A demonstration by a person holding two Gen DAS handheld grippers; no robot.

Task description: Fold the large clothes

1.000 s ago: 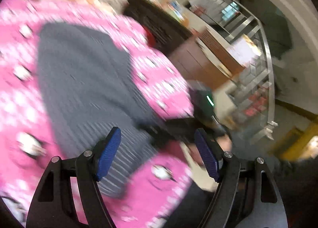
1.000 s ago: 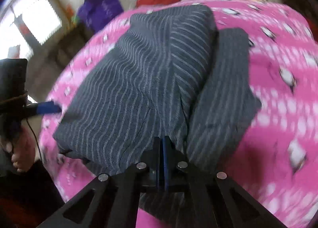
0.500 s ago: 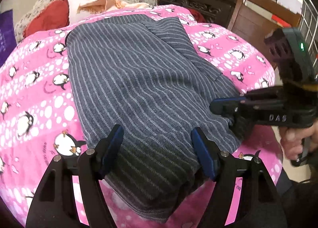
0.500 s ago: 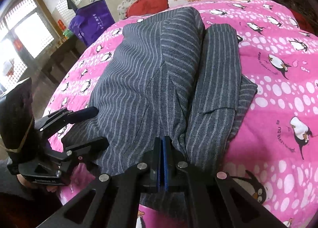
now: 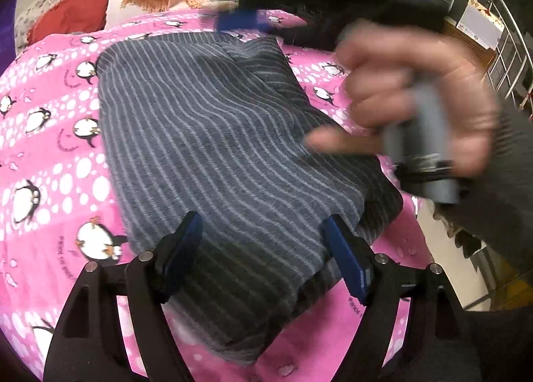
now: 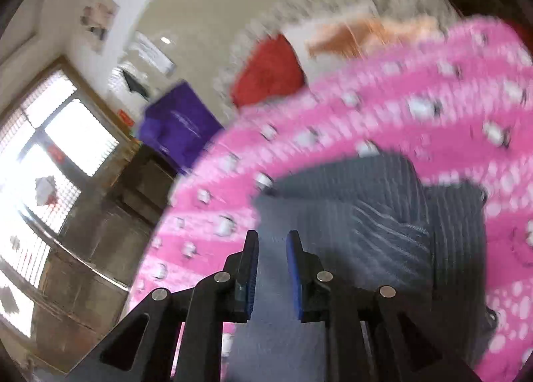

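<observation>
The grey striped garment [image 5: 216,135] is lying folded in a thick stack on the pink penguin-print blanket [image 5: 50,135], near its front edge. The left gripper [image 5: 263,248] is hovering low over the stack's near end, its blue pads [image 5: 186,238] spread wide and gripping nothing. The right gripper [image 6: 272,268] is hanging above the garment — jaws parted only narrowly, nothing between them — with the right hand [image 5: 416,99] blurring across the left view. Behind the blanket, a red cushion [image 5: 73,12] and a purple bag [image 6: 180,122] are sitting.
</observation>
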